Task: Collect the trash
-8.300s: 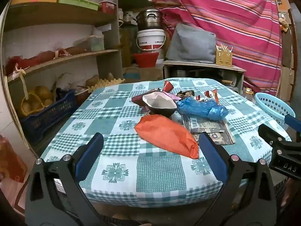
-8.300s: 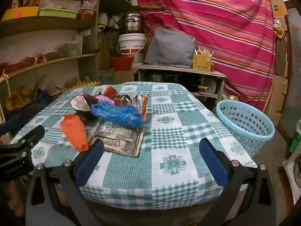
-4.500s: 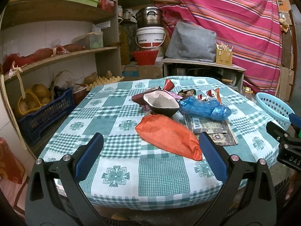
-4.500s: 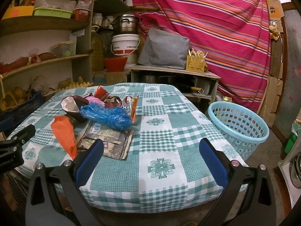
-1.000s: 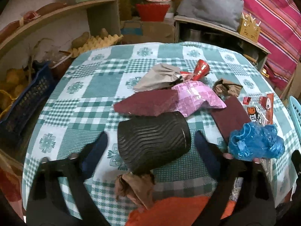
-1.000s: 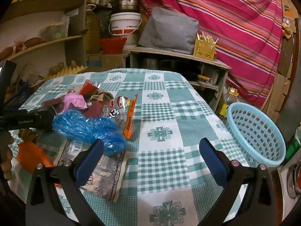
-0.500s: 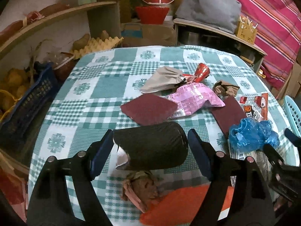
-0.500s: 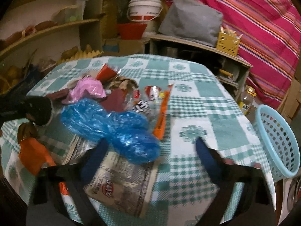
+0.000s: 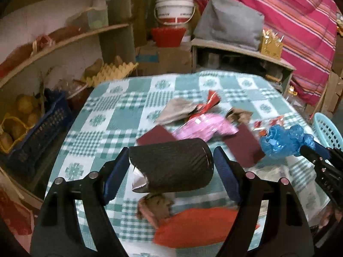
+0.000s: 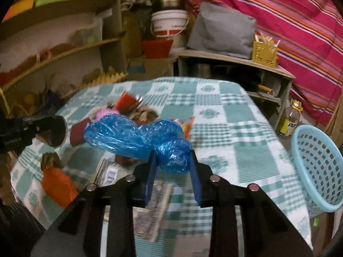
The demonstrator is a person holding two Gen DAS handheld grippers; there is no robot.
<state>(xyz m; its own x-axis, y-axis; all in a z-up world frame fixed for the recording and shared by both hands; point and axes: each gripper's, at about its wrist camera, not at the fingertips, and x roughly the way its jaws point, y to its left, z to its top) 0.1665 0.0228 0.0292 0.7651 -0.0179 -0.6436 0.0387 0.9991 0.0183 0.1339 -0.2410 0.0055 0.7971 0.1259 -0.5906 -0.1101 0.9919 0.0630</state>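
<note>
My left gripper (image 9: 171, 162) is shut on a black ribbed cup (image 9: 171, 169) and holds it on its side above the table; the cup also shows in the right wrist view (image 10: 53, 131). My right gripper (image 10: 171, 160) is shut on a crumpled blue plastic bag (image 10: 137, 138), lifted off the table; the bag shows at the right of the left wrist view (image 9: 285, 141). More trash lies on the checked tablecloth (image 9: 120, 115): an orange bag (image 9: 197, 227), a pink wrapper (image 9: 205, 126), maroon sheets (image 9: 244, 143), a red wrapper (image 9: 212, 100) and printed paper (image 10: 154, 209).
A light blue laundry basket (image 10: 317, 167) stands on the floor right of the table. Shelves with a blue crate (image 9: 36, 132) are on the left. A cabinet with a grey cushion (image 10: 223, 32) and a bucket (image 10: 169, 23) stands behind the table.
My right gripper has closed on the blue bag and lifted it. My left gripper has raised the black cup a little and pulled back.
</note>
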